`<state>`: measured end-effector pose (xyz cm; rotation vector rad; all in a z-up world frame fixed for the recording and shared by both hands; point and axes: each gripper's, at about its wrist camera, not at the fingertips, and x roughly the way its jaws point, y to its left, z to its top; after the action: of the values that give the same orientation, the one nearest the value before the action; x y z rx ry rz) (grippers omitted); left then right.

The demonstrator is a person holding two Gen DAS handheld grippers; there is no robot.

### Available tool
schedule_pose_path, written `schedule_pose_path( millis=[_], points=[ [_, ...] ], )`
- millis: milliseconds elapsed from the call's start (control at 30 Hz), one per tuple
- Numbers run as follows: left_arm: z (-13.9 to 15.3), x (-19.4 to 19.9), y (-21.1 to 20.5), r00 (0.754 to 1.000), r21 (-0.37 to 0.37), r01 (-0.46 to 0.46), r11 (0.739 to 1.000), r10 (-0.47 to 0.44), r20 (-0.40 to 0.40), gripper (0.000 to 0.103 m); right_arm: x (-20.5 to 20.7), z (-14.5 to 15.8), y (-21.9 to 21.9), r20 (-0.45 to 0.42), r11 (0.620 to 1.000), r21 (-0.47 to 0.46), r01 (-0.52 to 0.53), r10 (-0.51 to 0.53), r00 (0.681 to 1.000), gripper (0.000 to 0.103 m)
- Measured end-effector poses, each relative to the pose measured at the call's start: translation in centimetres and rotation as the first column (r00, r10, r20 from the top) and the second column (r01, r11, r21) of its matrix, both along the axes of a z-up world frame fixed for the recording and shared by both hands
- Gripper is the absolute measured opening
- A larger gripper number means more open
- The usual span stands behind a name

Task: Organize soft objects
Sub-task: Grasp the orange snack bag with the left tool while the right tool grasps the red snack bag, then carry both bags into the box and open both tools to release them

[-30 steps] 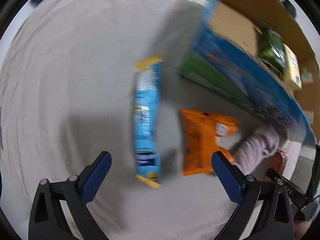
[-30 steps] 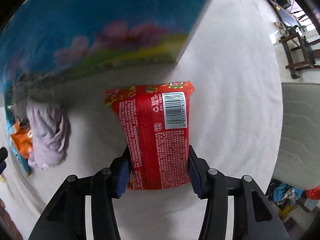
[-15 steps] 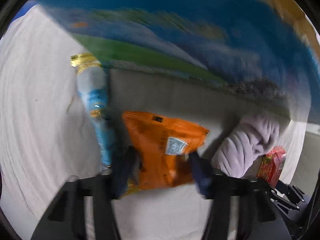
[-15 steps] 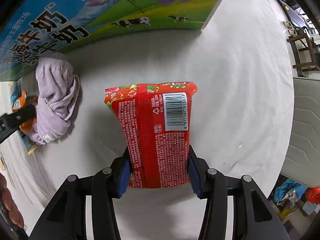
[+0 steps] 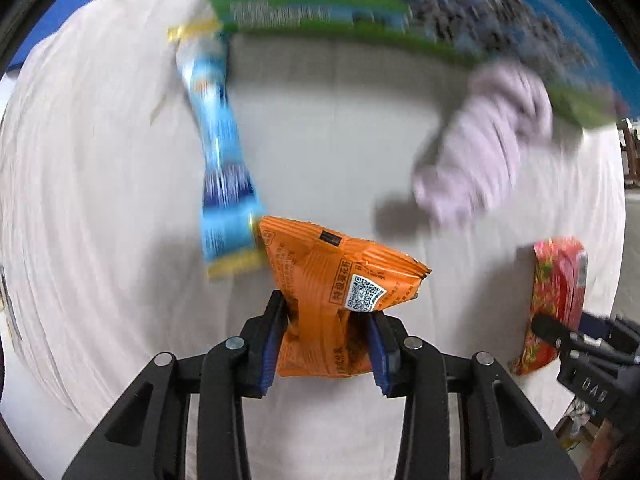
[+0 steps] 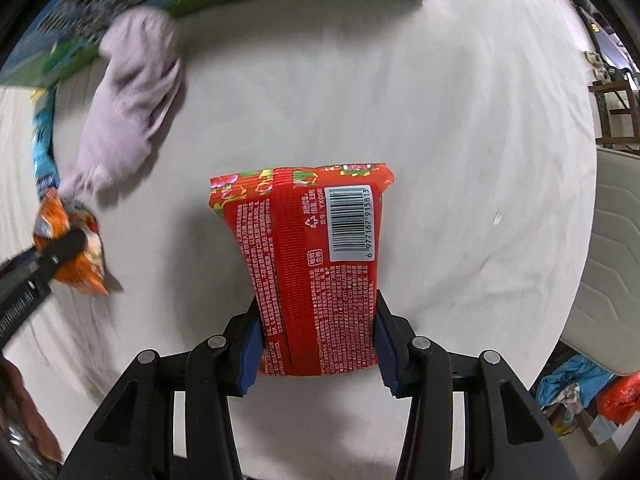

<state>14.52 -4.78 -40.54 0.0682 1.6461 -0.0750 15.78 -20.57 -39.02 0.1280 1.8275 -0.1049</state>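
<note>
While the white-draped counter (image 5: 100, 200) stretches wide and bare on its left side, its far edge is walled by a big printed box (image 5: 360, 4). A blue packet (image 5: 220, 152) lies lengthwise near that box, its near end just beside the orange packet (image 5: 332, 300). The left gripper (image 5: 326, 344) pinches this orange packet between its blue-padded fingers (image 5: 272, 344); a second ago those fingers were spread wide with the packet lying flat ahead. A lilac cloth (image 5: 484, 148) is bunched against the box. Further right, the right gripper (image 6: 318, 350) still clamps the red packet (image 6: 316, 272) at its lower end, barcode side up, with open cloth beyond it to the counter's rounded right edge. Both grippers point toward the box.
</note>
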Motion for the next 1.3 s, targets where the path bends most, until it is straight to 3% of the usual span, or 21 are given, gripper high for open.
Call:
schedule_pose_path(
  millis=[233, 533, 700, 1033, 1233, 1300],
  points=[
    [-0.7, -4.8, -2.0, 1.000, 0.013, 0.017, 1.000, -0.017, 0.004, 0.035, -0.9, -0.5, 1.1, -0.021, 0.999, 0.007, -0.039, 0.040, 0.999, 0.050],
    [-0.3, -1.0, 1.3, 1.000, 0.013, 0.022, 1.000, -0.022, 0.010, 0.033, 0.6, -0.2, 1.8, -0.018, 0.998, -0.016, -0.058, 0.058, 0.998, 0.050],
    [5.3, -0.2, 0.7, 0.997, -0.024, 0.036, 0.999, -0.034, 0.066, 0.033, -0.5, 2.9, 2.2, 0.038, 0.998, 0.017, -0.057, 0.056, 0.998, 0.049],
    [17.9, 1.0, -1.0, 0.964, -0.133, 0.082, 0.988, -0.045, 0.262, 0.033, 2.2, 15.2, 1.9, 0.255, 0.992, 0.097, -0.079, 0.052, 0.966, 0.049],
    [23.9, 6.5, -1.5, 0.934, -0.183, 0.119, 0.976, -0.048, 0.354, 0.033, 6.2, 21.0, 1.9, 0.370, 0.991, 0.109, -0.077, 0.032, 0.928, 0.049],
    [23.8, 9.1, -1.5, 0.930, -0.184, 0.123, 0.975, -0.049, 0.365, 0.033, 7.8, 21.8, 1.5, 0.391, 0.993, 0.089, -0.077, 0.036, 0.920, 0.049]
  ],
)
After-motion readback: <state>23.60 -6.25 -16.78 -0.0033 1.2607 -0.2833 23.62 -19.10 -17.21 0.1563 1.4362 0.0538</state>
